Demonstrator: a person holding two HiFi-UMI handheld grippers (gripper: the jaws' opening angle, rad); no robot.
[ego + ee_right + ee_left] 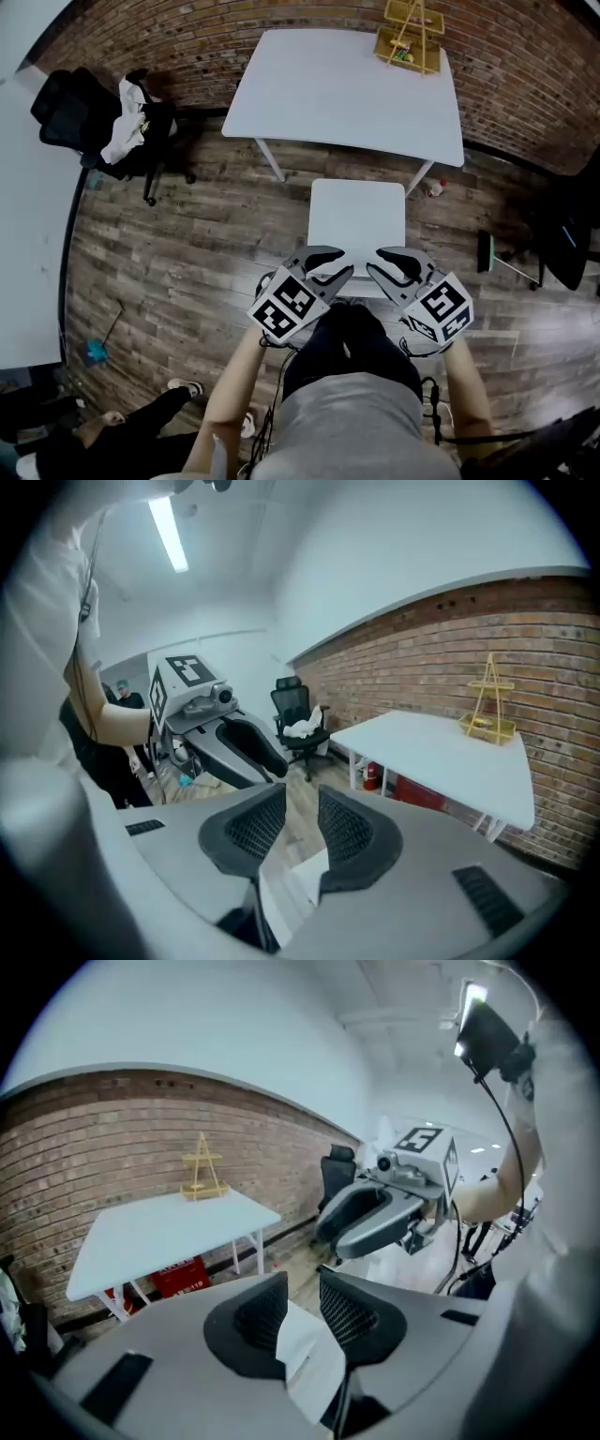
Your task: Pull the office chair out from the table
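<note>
The left hand-held gripper and the right hand-held gripper hang side by side in front of the person's chest. Each has its jaws apart and grips nothing. Below them a white chair stands on the plank floor, just clear of the near edge of the white counter. A yellow wooden rack sits on the counter's far right corner, by the brick wall. Well to the left stands a black office chair with a white cloth draped on it.

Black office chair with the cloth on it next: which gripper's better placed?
Left, probably. The black office chair stands far left in the head view, on the side of the left gripper; the right gripper would cross the body. Both are open, empty.
</note>
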